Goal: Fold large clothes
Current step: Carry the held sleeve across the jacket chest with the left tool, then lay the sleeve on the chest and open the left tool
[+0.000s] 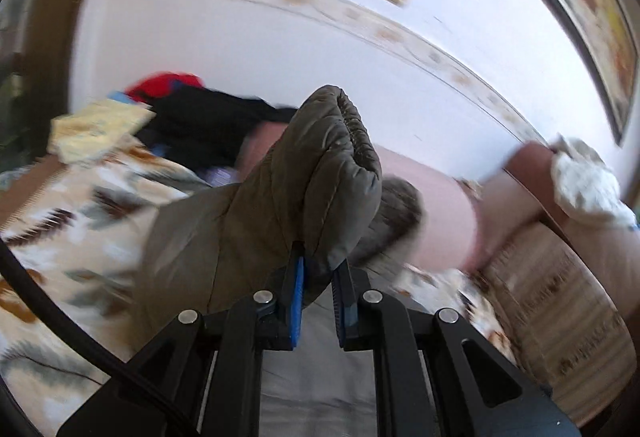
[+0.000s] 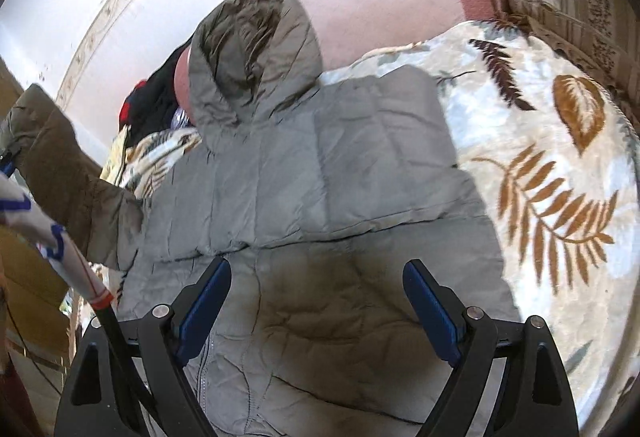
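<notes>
An olive-grey padded hooded jacket (image 2: 320, 165) lies spread on a leaf-patterned bedspread (image 2: 560, 165), its hood (image 2: 256, 53) toward the pink headboard. In the left wrist view my left gripper (image 1: 316, 269) is shut on the jacket's sleeve (image 1: 288, 173) near the elastic cuff and holds it lifted above the bed. The same raised sleeve (image 2: 60, 157) shows at the left edge of the right wrist view. My right gripper (image 2: 316, 293) hovers open over the jacket's lower back, with nothing between its blue pads.
A pile of black and red clothes (image 1: 192, 113) and a yellowish cloth (image 1: 96, 129) lie at the far side of the bed. A pink headboard cushion (image 2: 380, 9), a striped pillow (image 1: 560, 317) and a white cloth (image 1: 584, 185) stand near the wall. A sleeve of the person (image 2: 52, 237) is at left.
</notes>
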`<move>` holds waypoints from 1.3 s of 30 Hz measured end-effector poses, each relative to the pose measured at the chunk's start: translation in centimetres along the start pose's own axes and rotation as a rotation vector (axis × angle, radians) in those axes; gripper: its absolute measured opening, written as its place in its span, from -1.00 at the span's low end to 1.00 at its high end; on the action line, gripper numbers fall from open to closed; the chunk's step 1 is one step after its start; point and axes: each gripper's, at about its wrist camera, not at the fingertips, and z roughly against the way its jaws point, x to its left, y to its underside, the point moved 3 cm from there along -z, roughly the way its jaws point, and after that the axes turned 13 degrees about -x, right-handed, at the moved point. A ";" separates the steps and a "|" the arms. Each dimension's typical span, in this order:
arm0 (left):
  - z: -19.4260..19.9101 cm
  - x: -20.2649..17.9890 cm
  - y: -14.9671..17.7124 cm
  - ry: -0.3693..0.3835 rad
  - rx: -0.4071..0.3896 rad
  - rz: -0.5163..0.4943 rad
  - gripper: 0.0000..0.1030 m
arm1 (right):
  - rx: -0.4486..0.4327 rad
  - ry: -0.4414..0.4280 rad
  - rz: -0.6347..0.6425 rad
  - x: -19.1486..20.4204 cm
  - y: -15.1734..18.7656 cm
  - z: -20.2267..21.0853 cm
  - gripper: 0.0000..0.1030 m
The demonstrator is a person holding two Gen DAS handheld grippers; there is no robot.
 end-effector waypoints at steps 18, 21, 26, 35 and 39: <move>-5.8 -9.3 22.5 0.132 0.404 -0.078 -0.03 | -0.065 0.032 -0.109 -3.6 -2.0 1.3 0.78; -3.6 -6.0 21.1 0.114 0.339 -0.051 0.12 | -0.076 0.014 -0.091 -2.9 -2.0 1.0 0.78; -3.4 1.9 18.1 -0.077 0.225 -0.043 0.22 | -0.103 0.015 0.040 0.2 -1.9 0.0 0.63; -7.1 8.1 19.4 -0.266 0.288 -0.181 0.26 | -0.002 0.020 0.204 4.9 0.2 -8.0 0.49; -7.4 8.5 20.0 -0.268 0.298 -0.170 0.30 | 0.118 0.044 0.098 2.7 2.2 -11.4 0.50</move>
